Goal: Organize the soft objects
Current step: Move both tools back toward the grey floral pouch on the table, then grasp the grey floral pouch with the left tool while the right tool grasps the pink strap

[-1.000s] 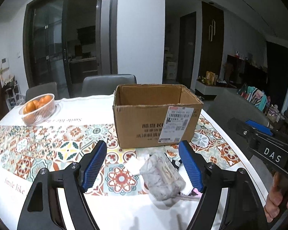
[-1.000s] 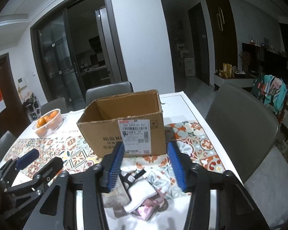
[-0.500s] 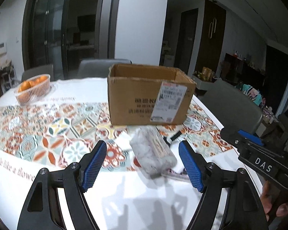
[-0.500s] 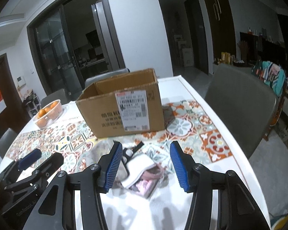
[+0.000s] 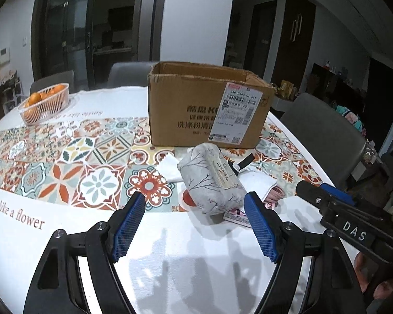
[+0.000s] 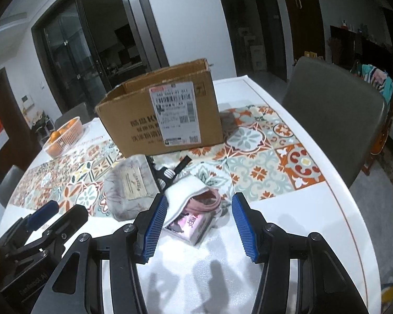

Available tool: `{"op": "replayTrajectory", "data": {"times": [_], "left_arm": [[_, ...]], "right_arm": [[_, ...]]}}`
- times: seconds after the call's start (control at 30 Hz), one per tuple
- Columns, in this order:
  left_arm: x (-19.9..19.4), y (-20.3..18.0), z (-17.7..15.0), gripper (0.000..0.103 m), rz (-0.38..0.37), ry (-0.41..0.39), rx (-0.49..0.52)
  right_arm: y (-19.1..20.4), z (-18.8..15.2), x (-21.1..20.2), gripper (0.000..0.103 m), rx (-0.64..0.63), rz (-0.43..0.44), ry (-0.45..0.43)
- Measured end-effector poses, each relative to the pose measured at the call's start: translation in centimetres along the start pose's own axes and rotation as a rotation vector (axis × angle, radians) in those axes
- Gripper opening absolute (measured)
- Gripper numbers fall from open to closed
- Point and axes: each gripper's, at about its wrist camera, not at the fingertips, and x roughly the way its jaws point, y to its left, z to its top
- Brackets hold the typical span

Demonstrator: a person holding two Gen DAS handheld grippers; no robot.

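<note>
You are right at the start; none of the soft things look put away yet, though you cannot see the bottom of the box (image 5: 196, 110). The pile lies on the table (image 5: 170, 261) just in front of the box; it has a grey pouch (image 5: 212, 180), a white cloth (image 6: 182, 191), something pink (image 6: 207, 202) and a small pink packet (image 6: 194, 226). Your left gripper (image 5: 194, 225) has its fingers wide apart with nothing between them; it is near the pouch. Your right gripper (image 6: 199, 225) has its fingers apart too, empty, with the packet just ahead. Every soft thing is left to pick up; the box looks like the place for them.
</note>
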Motion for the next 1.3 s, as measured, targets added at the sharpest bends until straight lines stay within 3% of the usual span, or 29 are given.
{"op": "replayTrajectory", "data": {"times": [0.43,1.03,1.2,1.3], "left_arm": [[3.2,-0.1,0.3,0.077,0.005,0.035,-0.015],[6.6,0.2,0.4,0.077,-0.038,0.077,-0.057],[6.9,0.1,0.3,0.063,-0.056,0.087,-0.063],[7.2,0.2,0.2,0.052,-0.076,0.102,-0.071]], "right_arm": [[-1.2,-0.6,4.2,0.053,0.037,0.025,0.093],[-1.6,-0.6,6.8,0.053,0.046,0.038,0.108],[-1.6,-0.6,7.1,0.053,0.037,0.045,0.107],[-1.5,-0.6,7.1,0.045,0.027,0.048,0.1]]}}
